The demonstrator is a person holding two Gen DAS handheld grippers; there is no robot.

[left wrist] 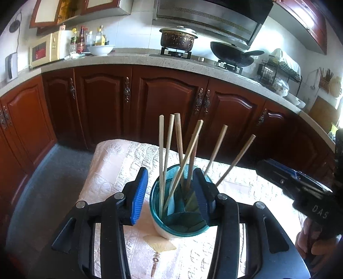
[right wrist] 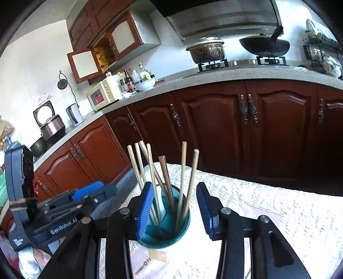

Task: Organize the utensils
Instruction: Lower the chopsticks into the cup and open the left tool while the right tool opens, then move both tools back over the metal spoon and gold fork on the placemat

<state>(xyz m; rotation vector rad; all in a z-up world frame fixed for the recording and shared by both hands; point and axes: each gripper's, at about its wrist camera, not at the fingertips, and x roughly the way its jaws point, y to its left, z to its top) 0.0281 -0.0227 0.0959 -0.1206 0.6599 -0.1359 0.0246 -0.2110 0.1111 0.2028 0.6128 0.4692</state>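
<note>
Wooden chopsticks (right wrist: 169,182) upright between right gripper (right wrist: 175,211) fingers.

Seven wooden chopsticks (left wrist: 182,150) in one teal holder (left wrist: 188,231); one pot (left wrist: 178,38), one wok (left wrist: 231,53), one microwave (left wrist: 45,51)

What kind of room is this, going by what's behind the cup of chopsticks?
A home kitchen, most likely. A lidded pot and a wok sit on a gas stove under a range hood, and a microwave stands on the stone countertop.
</note>
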